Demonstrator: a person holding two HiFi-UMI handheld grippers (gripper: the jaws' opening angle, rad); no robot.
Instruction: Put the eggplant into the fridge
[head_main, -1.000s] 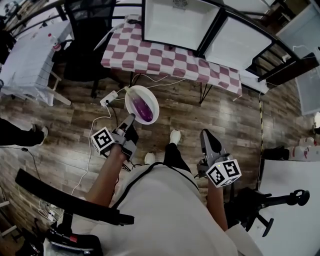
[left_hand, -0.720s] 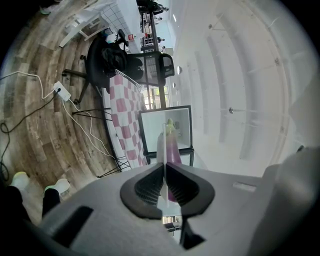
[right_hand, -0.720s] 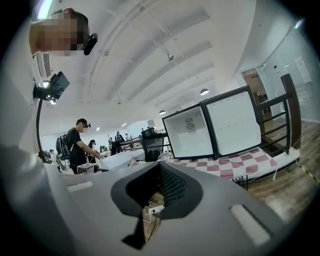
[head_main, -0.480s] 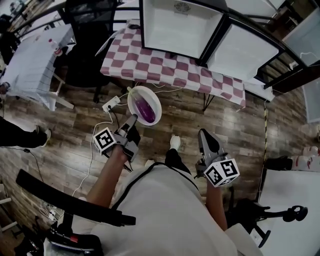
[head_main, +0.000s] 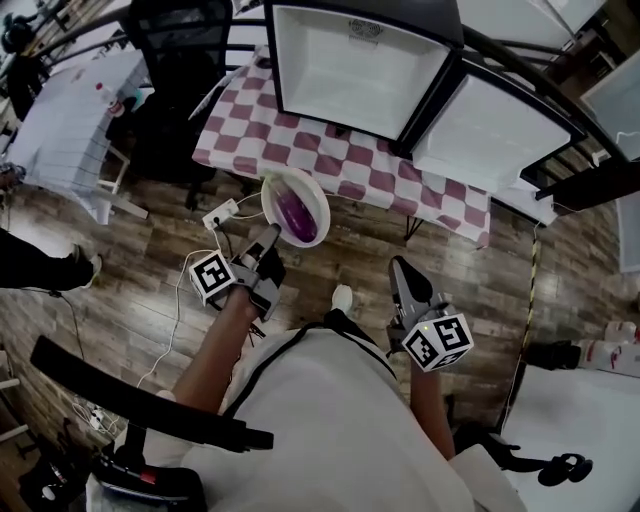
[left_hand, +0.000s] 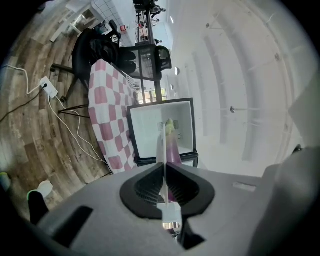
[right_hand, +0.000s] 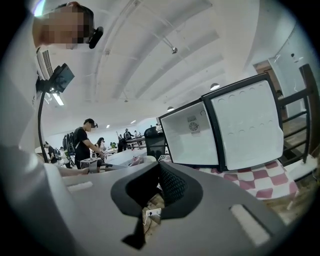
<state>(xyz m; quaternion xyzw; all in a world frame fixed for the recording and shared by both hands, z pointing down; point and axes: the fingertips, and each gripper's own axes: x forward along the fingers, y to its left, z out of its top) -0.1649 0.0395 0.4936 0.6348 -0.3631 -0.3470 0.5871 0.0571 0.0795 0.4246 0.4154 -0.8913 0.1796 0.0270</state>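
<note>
Your left hand-held gripper (head_main: 268, 237) is clamped on the near rim of a white dish (head_main: 318, 195). In the left gripper view the two dark pads of that hand-held gripper (left_hand: 164, 169) press on the thin edge of the dish (left_hand: 163, 142) from either side.

The eggplant (head_main: 296, 212) lies inside the dish, purple and long. In the left gripper view the eggplant (left_hand: 173, 148) shows just past the rim, with its pale green stem end pointing away from you. You hold the dish in the air over the wooden floor (head_main: 130, 270), right at the near edge of the counter (head_main: 330, 135) with the red and white check cloth.

The fridge (head_main: 360, 65) stands on that counter with its white inside facing you. Its door (head_main: 490, 130) hangs open on the right, and the left gripper view lines the eggplant up with the open fridge (left_hand: 150, 130). The eggplant is not in the fridge yet.

Your right hand-held gripper (head_main: 398, 268) hangs over the floor, well apart from the dish. In the right gripper view the jaws of that hand-held gripper (right_hand: 160, 167) meet at the tips with nothing between them.

A white power strip (head_main: 222, 213) lies on the floor just left of the dish, and a black chair (head_main: 175, 60) stands at the counter's left end.
</note>
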